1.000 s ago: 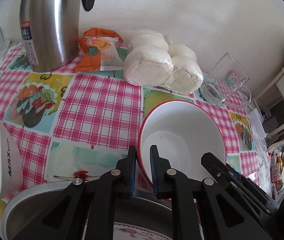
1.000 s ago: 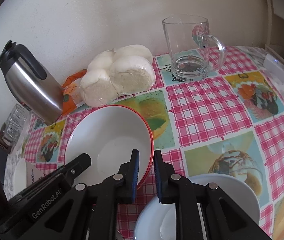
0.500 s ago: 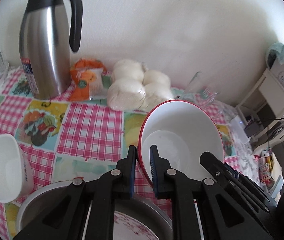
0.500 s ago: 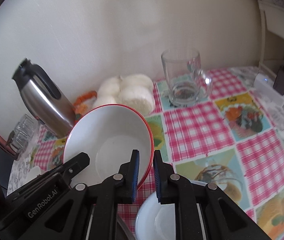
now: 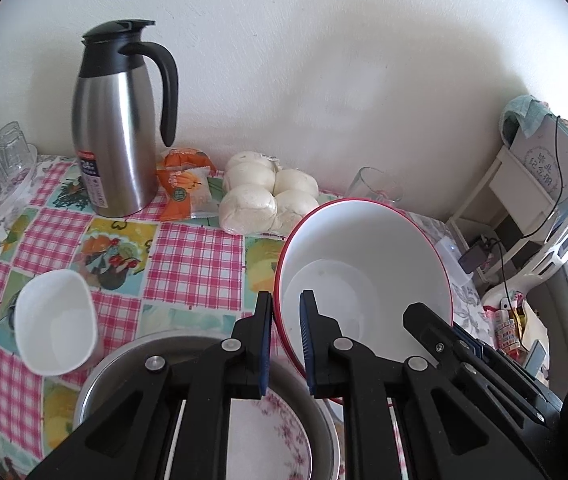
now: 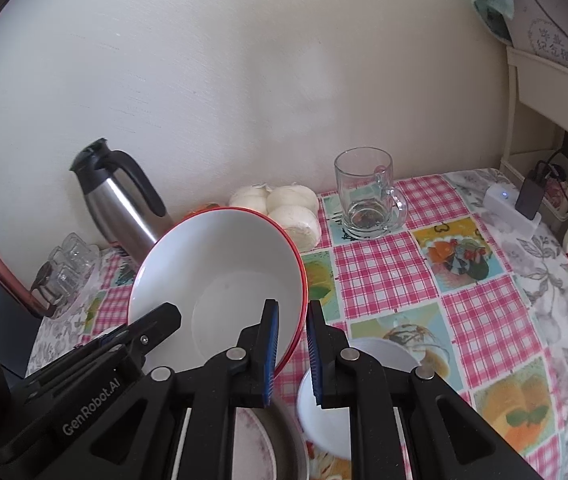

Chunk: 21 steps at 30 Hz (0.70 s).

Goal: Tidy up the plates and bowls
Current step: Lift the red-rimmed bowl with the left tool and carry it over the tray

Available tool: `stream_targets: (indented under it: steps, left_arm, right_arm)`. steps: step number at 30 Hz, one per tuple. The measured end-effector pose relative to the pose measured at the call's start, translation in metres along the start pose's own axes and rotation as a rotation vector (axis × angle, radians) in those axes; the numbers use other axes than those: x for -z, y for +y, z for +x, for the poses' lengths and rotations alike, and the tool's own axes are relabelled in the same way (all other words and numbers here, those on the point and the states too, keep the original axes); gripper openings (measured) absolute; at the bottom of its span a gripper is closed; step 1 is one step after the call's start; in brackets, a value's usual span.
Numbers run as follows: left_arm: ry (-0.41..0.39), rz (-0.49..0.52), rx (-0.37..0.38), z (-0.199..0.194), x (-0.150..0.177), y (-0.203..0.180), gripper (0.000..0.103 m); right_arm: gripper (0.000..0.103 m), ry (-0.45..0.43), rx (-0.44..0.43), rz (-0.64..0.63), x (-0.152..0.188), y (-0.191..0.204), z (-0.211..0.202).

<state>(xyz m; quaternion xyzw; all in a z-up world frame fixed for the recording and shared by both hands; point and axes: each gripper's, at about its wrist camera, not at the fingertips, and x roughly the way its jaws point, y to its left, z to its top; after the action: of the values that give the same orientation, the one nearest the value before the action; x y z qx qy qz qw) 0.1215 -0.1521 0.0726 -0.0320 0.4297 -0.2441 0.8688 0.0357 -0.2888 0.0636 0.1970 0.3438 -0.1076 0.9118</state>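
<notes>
Pink-checked tablecloth (image 5: 191, 264) carries one steel thermos jug (image 5: 113, 136), one glass mug (image 6: 366, 196) and one small white bowl (image 5: 55, 328). Left gripper (image 5: 286, 344) and right gripper (image 6: 292, 354) each pinch opposite rims of one red-rimmed white bowl (image 5: 364, 276), held above the table.

The left gripper (image 6: 155, 322), seen in the right wrist view, bears "GenRobot.AI" in white letters along its black arm. A grey box (image 5: 550, 164) on the shelf beyond the table's right edge carries a round emblem with Chinese characters, too small to read with certainty. The steel thermos (image 5: 113, 144) at the table's back edge has a label with a red band; its print is illegible. The orange snack packet (image 5: 185, 190) beside it shows a green round mark, unreadable.
</notes>
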Motion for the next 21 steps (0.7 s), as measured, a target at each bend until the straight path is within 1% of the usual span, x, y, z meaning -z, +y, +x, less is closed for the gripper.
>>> stream_targets:
  steps: [6,12,16,19,21]
  left_arm:
    - [-0.005,-0.019,-0.012,-0.024,0.007,0.008,0.014]
    - [-0.004,-0.067,0.003,-0.043,0.019,0.025,0.014]
    - [-0.005,-0.084,0.004,-0.051,0.027,0.035,0.014]
    - [0.005,-0.112,0.017,-0.056,0.033,0.048,0.014]
    - [0.009,-0.122,0.012,-0.059,0.035,0.052,0.014]
  right_arm:
    - [0.016,0.001,-0.005,-0.009,0.008,0.015,-0.023]
    - [0.015,0.002,-0.010,-0.031,0.018,0.032,-0.041]
    - [0.016,0.013,-0.014,-0.047,0.027,0.042,-0.048]
    - [0.015,0.023,-0.030,-0.050,0.034,0.047,-0.049]
    - [0.015,0.035,-0.040,-0.049,0.038,0.051,-0.049]
